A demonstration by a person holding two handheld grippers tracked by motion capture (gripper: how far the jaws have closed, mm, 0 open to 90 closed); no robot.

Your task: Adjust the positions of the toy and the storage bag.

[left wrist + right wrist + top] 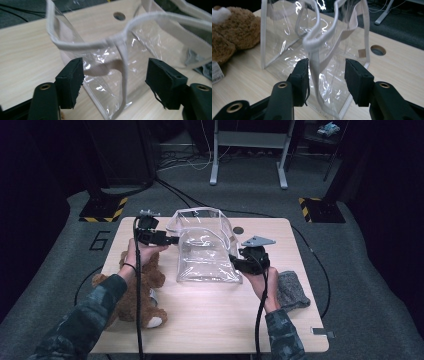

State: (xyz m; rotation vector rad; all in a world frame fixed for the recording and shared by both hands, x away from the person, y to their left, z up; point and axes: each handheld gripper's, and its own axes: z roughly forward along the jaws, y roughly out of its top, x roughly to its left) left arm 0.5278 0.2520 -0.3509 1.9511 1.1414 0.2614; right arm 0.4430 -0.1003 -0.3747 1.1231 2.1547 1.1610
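Note:
A clear plastic tote bag (205, 250) with white trim and handles stands upright in the middle of the wooden table (215, 325). My left gripper (172, 240) is at the bag's left side. In the left gripper view its jaws (115, 75) stand open, with the bag's white side seam (124, 72) between them and untouched. My right gripper (235, 262) is at the bag's lower right corner. In the right gripper view it (327, 77) is open around a white seam and handle (314, 62), which runs close to the left pad.
A brown teddy bear (145, 290) lies at the table's left front, under my left forearm. A grey cloth (292, 290) lies to the right of my right hand. A round cable hole (238, 230) sits behind the bag. Cables run over the floor beyond.

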